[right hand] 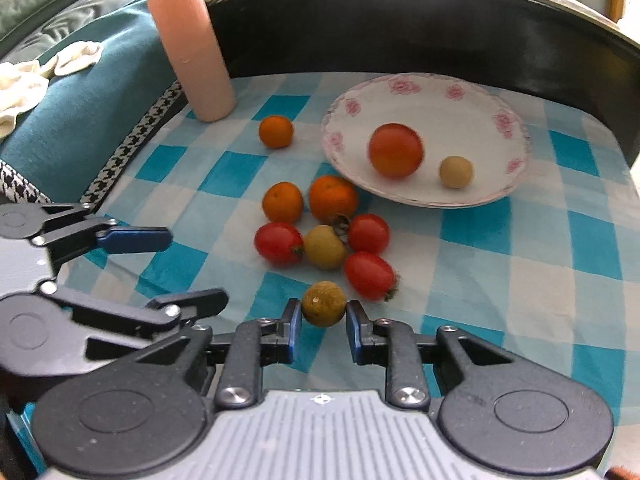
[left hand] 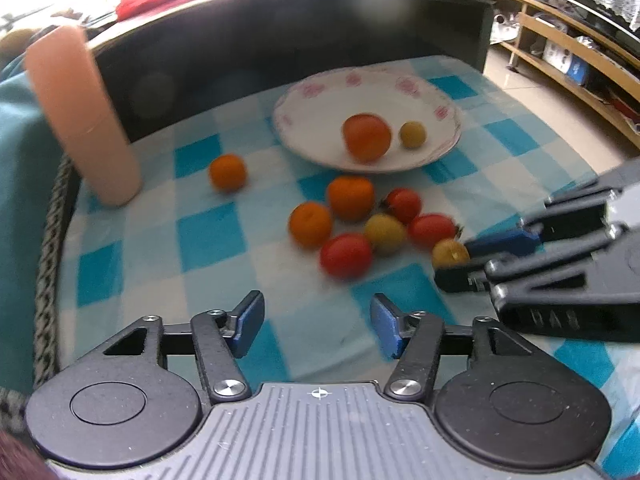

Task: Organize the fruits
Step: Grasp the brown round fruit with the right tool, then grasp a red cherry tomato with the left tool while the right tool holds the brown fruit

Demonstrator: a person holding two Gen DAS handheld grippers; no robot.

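1. Fruits lie on the checked cloth (right hand: 520, 280) of the bench; we order the scene from largest item to smallest.
2. The plate (right hand: 400, 92) sits ahead and to the right of the right gripper (right hand: 323, 322), well apart from it. It carries one large tomato (right hand: 395, 150) and one small yellow-brown fruit (right hand: 455, 171); its near rim leaves open room for more.
3. The loose cluster (right hand: 326, 224) of oranges and tomatoes lies between that gripper and the plate, so we judge the path should rise over it.
4. The left gripper (left hand: 317, 326) hangs with jaws apart and nothing between them, short of the cluster.
5. The right gripper is clamped on a round yellow-brown fruit (right hand: 323, 304), which has no long axis.
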